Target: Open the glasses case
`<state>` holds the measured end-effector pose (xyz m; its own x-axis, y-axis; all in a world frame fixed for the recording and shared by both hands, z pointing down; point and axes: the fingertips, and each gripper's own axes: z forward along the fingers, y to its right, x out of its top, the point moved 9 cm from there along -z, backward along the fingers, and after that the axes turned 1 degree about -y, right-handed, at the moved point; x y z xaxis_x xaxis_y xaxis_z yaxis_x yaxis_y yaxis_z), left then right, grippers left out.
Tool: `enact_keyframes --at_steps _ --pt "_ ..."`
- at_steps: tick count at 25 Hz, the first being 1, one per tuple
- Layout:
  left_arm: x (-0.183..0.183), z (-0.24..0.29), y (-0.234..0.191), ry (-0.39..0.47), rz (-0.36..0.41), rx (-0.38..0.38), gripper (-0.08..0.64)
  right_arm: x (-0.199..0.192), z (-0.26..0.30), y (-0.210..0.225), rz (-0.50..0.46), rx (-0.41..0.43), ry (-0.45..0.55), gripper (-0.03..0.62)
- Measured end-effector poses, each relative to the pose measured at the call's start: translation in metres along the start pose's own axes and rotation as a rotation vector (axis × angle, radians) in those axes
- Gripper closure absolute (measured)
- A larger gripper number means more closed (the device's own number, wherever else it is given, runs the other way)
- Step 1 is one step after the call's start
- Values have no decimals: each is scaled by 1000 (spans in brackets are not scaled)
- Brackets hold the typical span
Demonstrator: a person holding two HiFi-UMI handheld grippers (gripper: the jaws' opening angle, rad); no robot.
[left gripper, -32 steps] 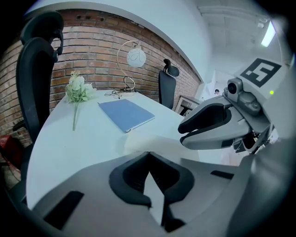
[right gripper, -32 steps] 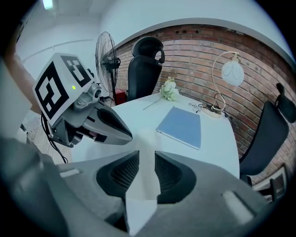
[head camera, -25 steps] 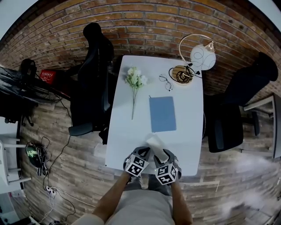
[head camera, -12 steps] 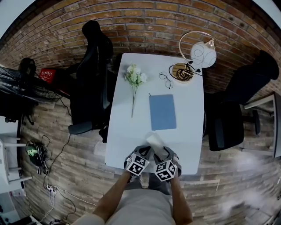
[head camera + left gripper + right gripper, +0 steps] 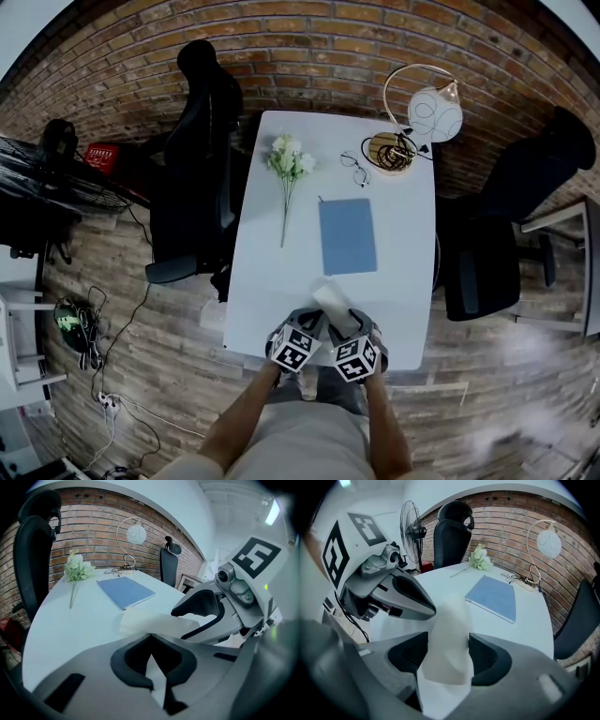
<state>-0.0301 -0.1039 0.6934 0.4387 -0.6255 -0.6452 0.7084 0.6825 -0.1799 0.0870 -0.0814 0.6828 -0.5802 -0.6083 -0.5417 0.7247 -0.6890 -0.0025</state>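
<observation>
The white glasses case (image 5: 330,302) lies at the near edge of the white table (image 5: 272,272), lifted between both grippers. My left gripper (image 5: 314,321) is shut on a thin white edge of the case (image 5: 150,620), its jaws (image 5: 151,645) almost touching. My right gripper (image 5: 351,324) comes in from the right. In the right gripper view the case (image 5: 450,630) stands upright and fills the gap between the wide-set jaws (image 5: 449,654). The pads sit beside its flanks without visibly squeezing it. Each gripper shows in the other's view: the right gripper (image 5: 201,613) and the left gripper (image 5: 408,603).
A blue notebook (image 5: 347,237) lies mid-table, beyond the case. Farther back are a white flower (image 5: 289,169), a pair of glasses (image 5: 353,172) and a desk lamp (image 5: 427,117). Black office chairs stand at the left (image 5: 202,141) and right (image 5: 502,225).
</observation>
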Motion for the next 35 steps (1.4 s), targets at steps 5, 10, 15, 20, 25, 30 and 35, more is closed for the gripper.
enact_keyframes --at_steps 5,10,15,20,25,30,35 --pt "-2 0 1 -4 1 -4 557 1 -2 1 20 10 10 325" --pt "-2 4 2 -5 6 -7 556 0 -3 3 51 32 31 325" --pt "0 8 2 -10 14 -8 557 0 -4 3 57 36 34 325" --pt "-1 9 1 -7 13 -14 557 0 -4 2 50 38 29 325" --pt "-2 10 1 -6 5 -14 557 0 -6 0 48 7 34 325" --pt "-2 10 0 -1 1 -18 557 0 -11 -2 29 -26 53 325" --pt "-3 9 -1 0 0 -19 556 -1 -13 -4 31 -7 54 345"
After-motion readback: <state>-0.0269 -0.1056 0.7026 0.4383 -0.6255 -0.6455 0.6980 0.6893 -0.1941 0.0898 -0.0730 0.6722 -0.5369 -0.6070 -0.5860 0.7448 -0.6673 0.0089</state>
